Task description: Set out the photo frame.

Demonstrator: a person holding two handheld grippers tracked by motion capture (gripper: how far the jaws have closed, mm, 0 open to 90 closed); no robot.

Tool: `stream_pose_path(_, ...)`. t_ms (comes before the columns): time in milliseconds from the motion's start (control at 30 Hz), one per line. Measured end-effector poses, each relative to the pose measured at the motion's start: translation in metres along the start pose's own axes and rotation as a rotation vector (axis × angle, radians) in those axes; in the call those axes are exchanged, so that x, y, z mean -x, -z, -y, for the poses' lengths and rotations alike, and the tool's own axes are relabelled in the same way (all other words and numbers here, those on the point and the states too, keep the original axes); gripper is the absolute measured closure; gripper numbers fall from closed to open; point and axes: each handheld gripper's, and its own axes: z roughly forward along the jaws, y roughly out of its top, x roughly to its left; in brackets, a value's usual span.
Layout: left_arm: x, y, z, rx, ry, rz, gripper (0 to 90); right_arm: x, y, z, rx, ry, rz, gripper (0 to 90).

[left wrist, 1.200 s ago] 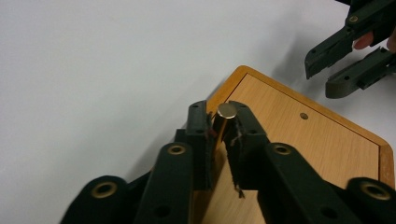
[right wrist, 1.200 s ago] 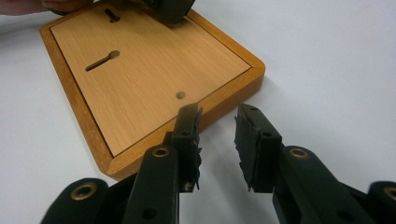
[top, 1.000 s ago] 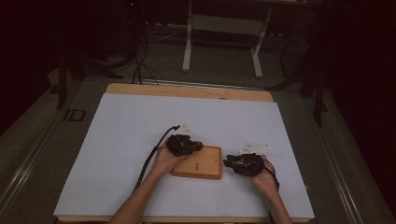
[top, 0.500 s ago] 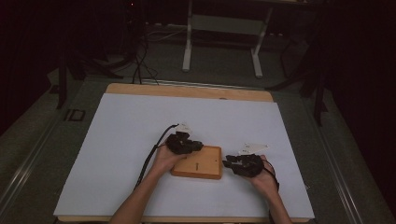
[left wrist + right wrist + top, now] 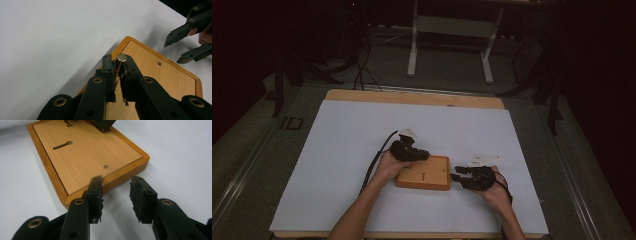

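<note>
Wooden board point(image 5: 423, 173), a flat orange-brown slab with rounded corners and a paler inset panel, lies on the white table cover point(image 5: 337, 150) at the person's side of the table, between the two hands. In the right gripper view the board's panel shows a keyhole-shaped slot point(image 5: 62, 144) and, nearer the board's closest corner, a small round hole point(image 5: 106, 166). The left gripper point(image 5: 419, 154) hangs over the board's far left corner as the high view gives it, held in the left hand point(image 5: 388, 167), with its black cable point(image 5: 374, 162) trailing off over the cover away from the board. Its jaws are drawn nearly together and pinch a small metal pin with a flat, round silver head point(image 5: 121, 57); in the left gripper view the head stands just above the jaw tips, over the board's edge, and a thin stem runs down between the pads. Whether the pin touches the board cannot be told. The right gripper point(image 5: 458, 177) sits just beside the board's right edge, held in the right hand point(image 5: 497, 192). Its jaws are spread with a clear gap and hold nothing. In the right gripper view point(image 5: 116, 187) its one jaw tip reaches the board's near corner edge, and the other hangs over the white cover beside that corner. The left gripper view shows those same spread jaws point(image 5: 178, 52) beyond the board's far corner.
</note>
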Motion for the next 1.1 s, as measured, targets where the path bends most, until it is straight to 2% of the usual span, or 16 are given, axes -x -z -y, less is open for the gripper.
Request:
stream_pose_path(100, -0.001, 0.000, -0.001, -0.008, 0.004, 0.005, 83.5, 0.000, 0.001, 0.000, 0.002, 0.009, -0.006, 59.6)
stream_pose_path(167, -0.003, 0.000, -0.003, -0.015, 0.015, 0.015, 83.4, -0.003, 0.001, 0.001, -0.004, 0.034, 0.000, 54.7)
stream_pose_path(267, -0.005, 0.000, -0.004, -0.020, 0.023, 0.025, 83.5, -0.007, 0.004, 0.000, 0.002, 0.052, -0.021, 53.7)
stream_pose_path(433, -0.007, -0.001, -0.005, -0.027, 0.032, 0.037, 83.5, -0.010, 0.009, -0.002, 0.035, 0.071, -0.058, 45.2)
stream_pose_path(467, -0.008, -0.001, -0.005, -0.027, 0.042, 0.042, 83.5, -0.011, 0.010, -0.002, 0.031, 0.073, -0.081, 38.0)
stream_pose_path(500, -0.008, -0.001, -0.005, -0.027, 0.042, 0.042, 83.5, -0.011, 0.010, -0.002, 0.031, 0.073, -0.081, 38.0)
stream_pose_path(533, -0.009, -0.001, -0.006, -0.031, 0.045, 0.048, 83.5, -0.013, 0.008, -0.001, 0.023, 0.077, -0.101, 32.4)
stream_pose_path(567, -0.009, -0.001, -0.006, -0.031, 0.045, 0.048, 83.5, -0.013, 0.008, -0.001, 0.023, 0.077, -0.101, 32.4)
stream_pose_path(600, -0.010, -0.001, -0.006, -0.035, 0.046, 0.050, 83.5, -0.014, 0.006, -0.001, 0.016, 0.081, -0.106, 26.2)
stream_pose_path(633, -0.010, -0.001, -0.006, -0.035, 0.046, 0.050, 83.6, -0.014, 0.006, -0.001, 0.016, 0.081, -0.106, 26.2)
stream_pose_path(700, -0.011, -0.001, -0.007, -0.040, 0.053, 0.056, 83.6, -0.015, 0.002, 0.000, 0.006, 0.084, -0.105, 20.2)
stream_pose_path(800, -0.011, -0.001, -0.008, -0.042, 0.064, 0.063, 83.6, -0.017, -0.004, 0.001, -0.021, 0.096, -0.080, 18.1)
stream_pose_path(967, -0.013, -0.002, -0.008, -0.045, 0.075, 0.070, 83.6, -0.017, -0.011, 0.002, -0.036, 0.098, -0.060, 17.3)
stream_pose_path(1100, -0.015, -0.002, -0.008, -0.043, 0.085, 0.078, 83.6, -0.019, -0.018, 0.002, -0.048, 0.122, -0.047, 16.0)
